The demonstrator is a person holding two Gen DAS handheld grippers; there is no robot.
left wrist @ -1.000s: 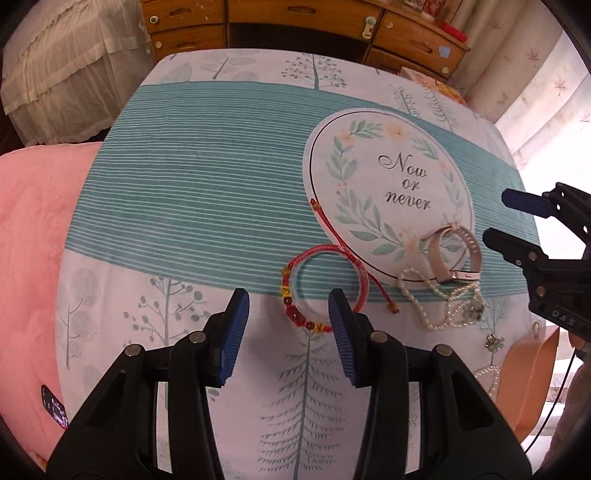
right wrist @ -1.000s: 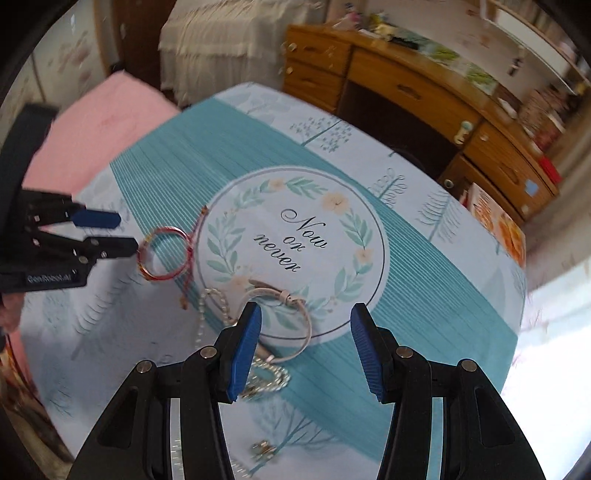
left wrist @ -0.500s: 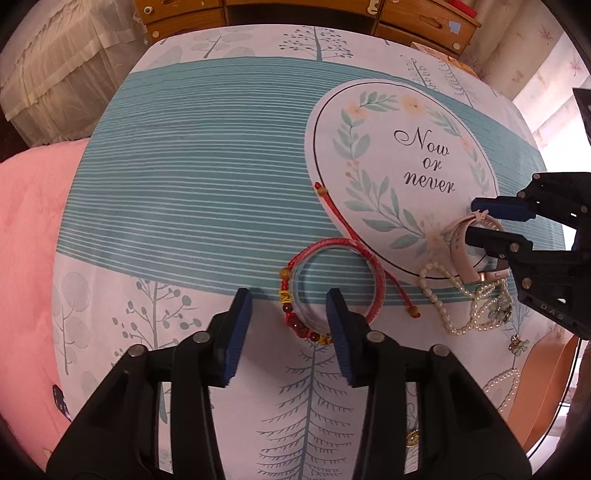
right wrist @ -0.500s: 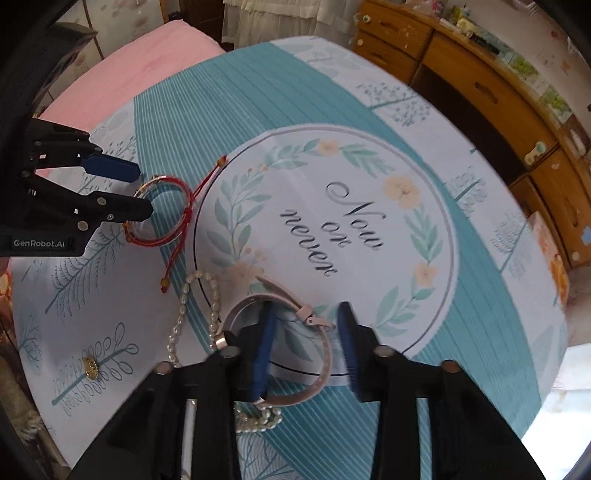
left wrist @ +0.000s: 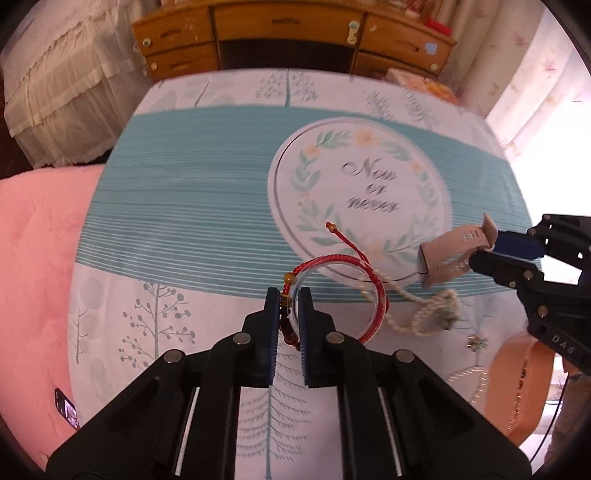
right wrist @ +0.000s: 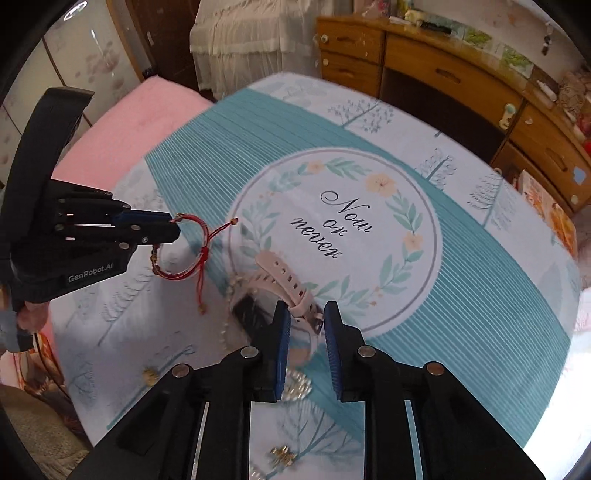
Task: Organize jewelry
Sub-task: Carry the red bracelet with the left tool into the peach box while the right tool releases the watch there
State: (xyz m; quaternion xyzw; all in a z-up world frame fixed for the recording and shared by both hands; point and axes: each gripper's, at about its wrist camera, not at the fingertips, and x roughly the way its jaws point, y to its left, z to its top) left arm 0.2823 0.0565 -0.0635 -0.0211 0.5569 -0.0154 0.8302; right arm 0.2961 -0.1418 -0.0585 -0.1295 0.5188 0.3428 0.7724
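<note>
Red cord bracelet (left wrist: 334,275) with dark red and gold beads is clamped at its beaded side between the blue pads of the left hand-held gripper (left wrist: 289,306), whose jaws have just closed on it. The loop looks raised off the printed cloth, its red tail cord reaching toward the round "Now or never" emblem (left wrist: 369,192). Just right of it, a pale pink watch (right wrist: 284,284) with a holed strap is gripped at the buckle end by the right hand-held gripper (right wrist: 304,325), jaws just narrowed onto the strap; the watch is tilted up at the emblem's lower rim. A pearl strand (left wrist: 417,314) trails under and beside the watch, touching it, blurred. A small gold flower-shaped piece (right wrist: 282,456) lies on the cloth nearer the right camera. The cloth-covered surface (left wrist: 184,206) has teal stripes and tree prints. Pink blanket (left wrist: 37,258) to the left, wooden dresser (left wrist: 288,33) behind.
</note>
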